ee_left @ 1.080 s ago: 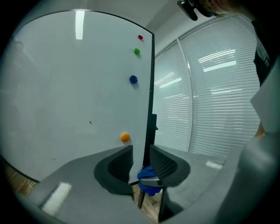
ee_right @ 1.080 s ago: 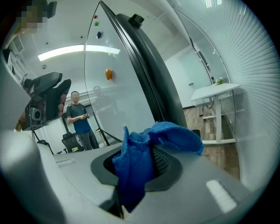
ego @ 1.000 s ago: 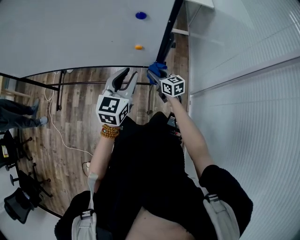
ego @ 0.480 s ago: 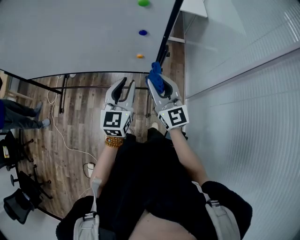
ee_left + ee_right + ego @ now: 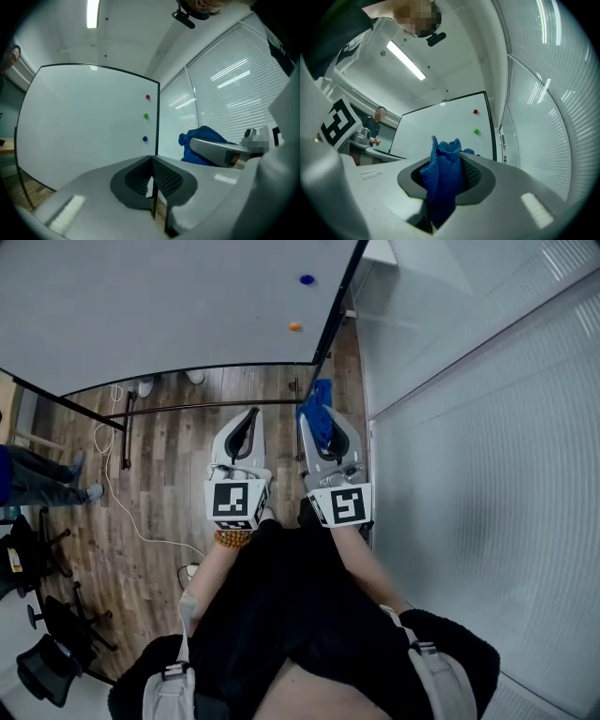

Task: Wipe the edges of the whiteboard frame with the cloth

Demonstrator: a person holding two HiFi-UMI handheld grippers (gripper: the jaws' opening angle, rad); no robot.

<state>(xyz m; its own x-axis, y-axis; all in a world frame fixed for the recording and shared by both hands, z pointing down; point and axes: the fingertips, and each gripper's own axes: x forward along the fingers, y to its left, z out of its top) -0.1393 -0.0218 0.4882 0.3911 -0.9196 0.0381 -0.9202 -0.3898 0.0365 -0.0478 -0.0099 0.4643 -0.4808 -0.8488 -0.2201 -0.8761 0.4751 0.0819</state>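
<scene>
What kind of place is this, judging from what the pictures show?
Most likely an office or meeting room: a large whiteboard with coloured magnets stands on a wood floor, black office chairs sit at the left, and slatted blinds cover the right wall.

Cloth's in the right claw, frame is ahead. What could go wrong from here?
The cloth sits bunched in the right claw, only a tuft past its tips, so bare claw might scrape the whiteboard frame. The blue magnet and orange magnet sit near that edge and could get knocked off. The floor cable might trip you.
</scene>
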